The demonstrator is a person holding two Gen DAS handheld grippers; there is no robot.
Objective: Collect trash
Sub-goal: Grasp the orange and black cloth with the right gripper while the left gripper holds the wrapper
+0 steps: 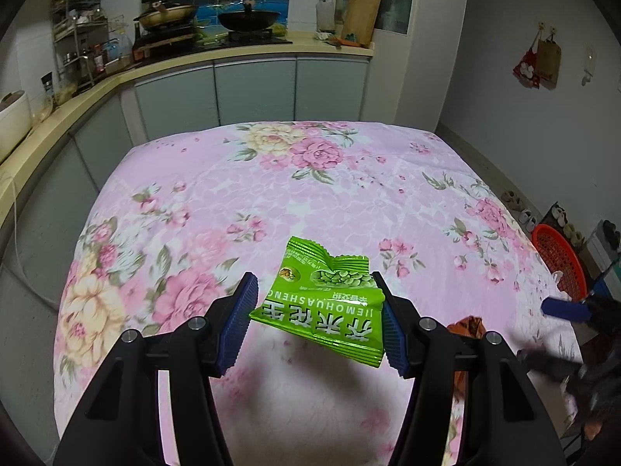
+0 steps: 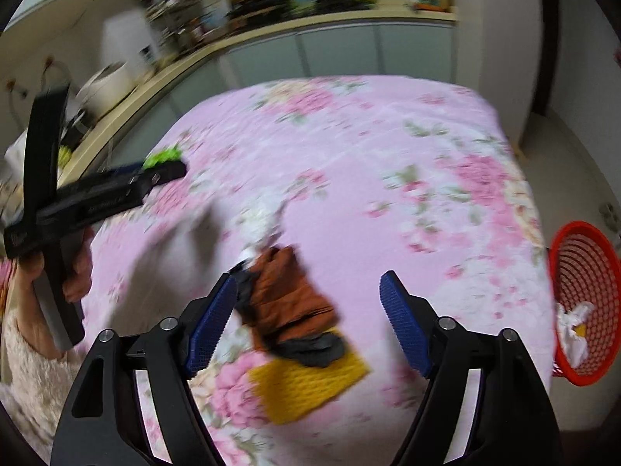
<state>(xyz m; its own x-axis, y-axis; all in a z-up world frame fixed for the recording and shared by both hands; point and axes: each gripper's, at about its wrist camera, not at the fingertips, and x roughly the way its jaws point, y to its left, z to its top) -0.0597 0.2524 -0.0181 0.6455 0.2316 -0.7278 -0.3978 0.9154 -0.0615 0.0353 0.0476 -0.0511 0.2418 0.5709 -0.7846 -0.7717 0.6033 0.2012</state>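
Observation:
A crumpled green snack packet [image 1: 322, 303] hangs above the pink floral tablecloth [image 1: 271, 194], pinched between the blue pads of my left gripper [image 1: 316, 299], which is shut on it. In the right wrist view that gripper [image 2: 167, 169] shows at the left, blurred, with the green packet [image 2: 163, 155] at its tip. My right gripper [image 2: 308, 283] stands open low over the cloth. A brown wrapper [image 2: 287, 299] with a dark end lies between its fingers, closer to the left one, partly on a yellow mesh piece [image 2: 310, 388]. The pads do not press on it.
A red mesh basket [image 2: 582, 299] holding white crumpled paper [image 2: 574, 330] stands off the table's right edge. A white crumpled scrap [image 2: 260, 213] lies beyond the brown wrapper. A kitchen counter [image 1: 116, 73] with pans and racks runs behind and to the left. A person's hand [image 2: 77, 272] grips the left tool.

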